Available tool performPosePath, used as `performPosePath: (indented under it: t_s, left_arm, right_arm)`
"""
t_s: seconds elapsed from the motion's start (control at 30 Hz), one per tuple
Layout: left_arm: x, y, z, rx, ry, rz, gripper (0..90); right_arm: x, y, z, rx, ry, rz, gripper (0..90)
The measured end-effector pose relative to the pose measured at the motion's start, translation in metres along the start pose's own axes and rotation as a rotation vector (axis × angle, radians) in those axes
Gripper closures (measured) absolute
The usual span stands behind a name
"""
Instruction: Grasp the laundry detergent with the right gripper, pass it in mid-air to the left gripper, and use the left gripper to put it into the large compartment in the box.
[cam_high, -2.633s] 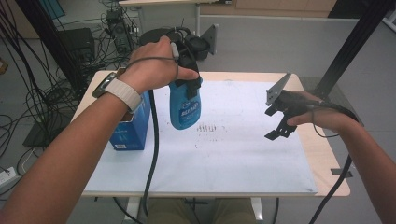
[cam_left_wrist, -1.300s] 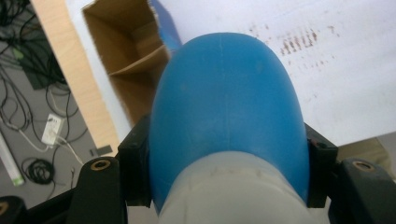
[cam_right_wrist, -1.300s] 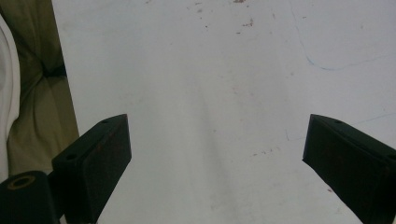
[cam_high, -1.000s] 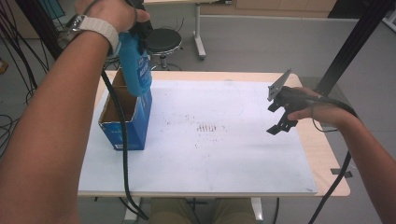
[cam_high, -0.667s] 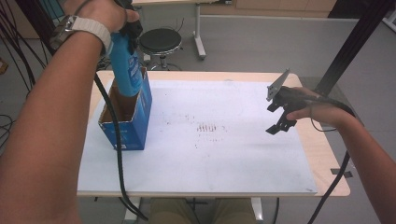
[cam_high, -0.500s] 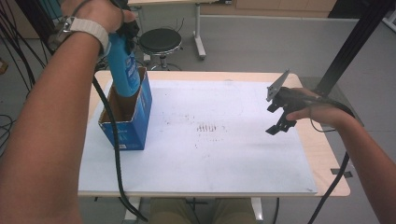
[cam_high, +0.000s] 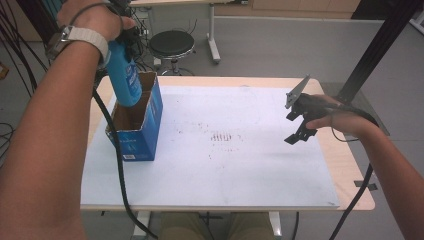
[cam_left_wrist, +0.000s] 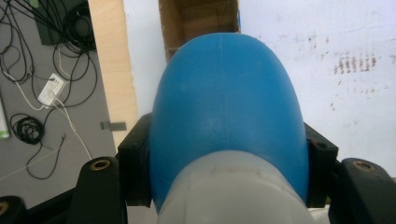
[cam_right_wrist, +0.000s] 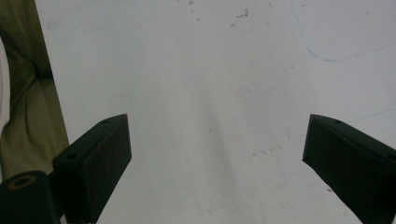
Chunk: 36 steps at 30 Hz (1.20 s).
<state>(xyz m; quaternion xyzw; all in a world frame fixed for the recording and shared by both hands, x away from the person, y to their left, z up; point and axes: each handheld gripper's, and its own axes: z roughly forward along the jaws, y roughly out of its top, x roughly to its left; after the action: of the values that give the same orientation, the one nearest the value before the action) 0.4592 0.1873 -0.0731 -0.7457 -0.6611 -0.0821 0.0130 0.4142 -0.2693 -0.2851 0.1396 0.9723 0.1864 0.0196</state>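
Bottle, clamped in the left claw, hangs above the open box near the worktop's left edge; right claw gapes wide over bare sheet.

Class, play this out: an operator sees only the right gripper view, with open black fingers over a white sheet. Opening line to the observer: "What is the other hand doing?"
Observer: The left gripper is shut on a blue bottle, held bottom down over an open blue cardboard box.
Operator: Is the bottle inside the box yet?
Observer: Its lower end is at the box mouth; the left gripper view looks down past the bottle into the brown interior.
Operator: Where am I relative to that box?
Observer: Your right gripper hovers near the table's right edge, far across the white sheet from the box, holding nothing.
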Motion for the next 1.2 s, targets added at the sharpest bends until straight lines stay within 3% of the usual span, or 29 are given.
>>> performPosePath:
  t_s: [0.57,1.2]
  left_arm:
    - [0.01,0.0,0.02,0.013,-0.002,-0.026,37.4]
    - [0.013,0.0,0.055,0.017,-0.013,-0.015,37.4]
  right_arm:
    - [-0.002,0.001,0.005,-0.002,0.006,0.007,7.8]
    - [-0.003,0.001,0.007,-0.003,0.006,0.018,7.8]
